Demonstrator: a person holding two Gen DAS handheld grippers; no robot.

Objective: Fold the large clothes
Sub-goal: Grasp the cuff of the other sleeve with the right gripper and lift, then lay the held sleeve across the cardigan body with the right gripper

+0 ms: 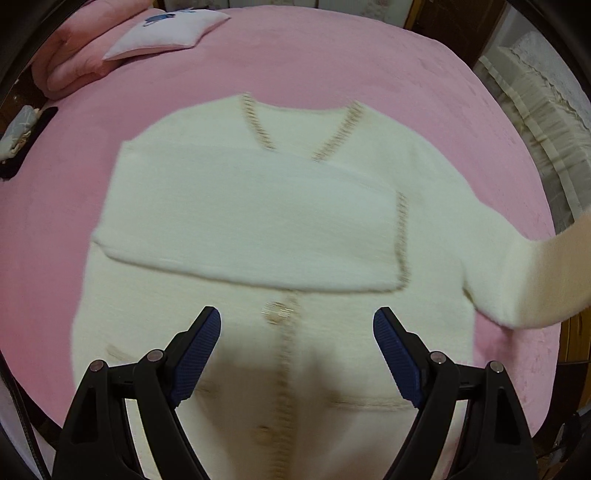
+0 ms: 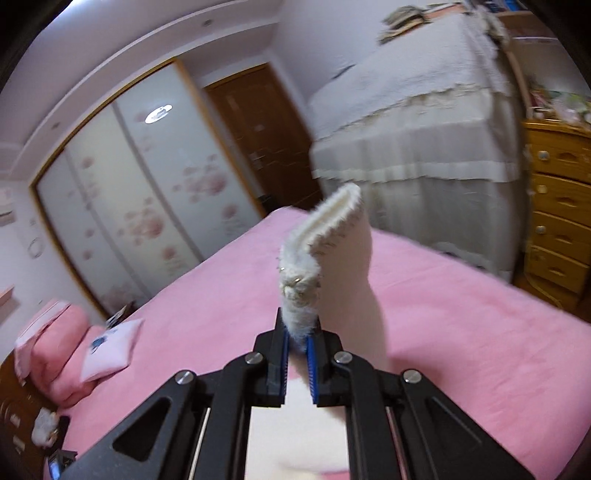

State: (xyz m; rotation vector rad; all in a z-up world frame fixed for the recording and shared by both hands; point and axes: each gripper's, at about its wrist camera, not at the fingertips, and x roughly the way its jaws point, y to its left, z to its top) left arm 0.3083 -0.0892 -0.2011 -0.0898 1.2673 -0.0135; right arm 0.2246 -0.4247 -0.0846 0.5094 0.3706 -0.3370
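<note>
The pink bed (image 1: pixel 332 74) serves as the folding surface, broad and flat enough to carry the whole garment. On it lies the cream cardigan (image 1: pixel 258 206), front side up with its tan-trimmed V-neck toward the far edge, spread near the middle of the bed so each part can be turned inward. One sleeve (image 1: pixel 240 236) is already laid crosswise over the chest, its trimmed cuff reaching toward the other side, which points to a sleeves-in fold under way. The second sleeve (image 1: pixel 535 280) rises off the bed toward the right edge of the left wrist view, lifted so that it can probably be brought across in the same way.

The left gripper (image 1: pixel 297 354) hangs above the button placket (image 1: pixel 284 369) with its fingers wide apart and nothing between them, seemingly free to steady or smooth the body. The right gripper (image 2: pixel 298 345) has its fingers nearly together, pinching the sleeve cuff (image 2: pixel 321 236), which stands up beyond the pads; a small gold button (image 2: pixel 295 282) shows on it. A pale pillow (image 1: pixel 166 33) and a folded pink quilt (image 1: pixel 70 70) sit at the bed's far corner, clear of the work.
</note>
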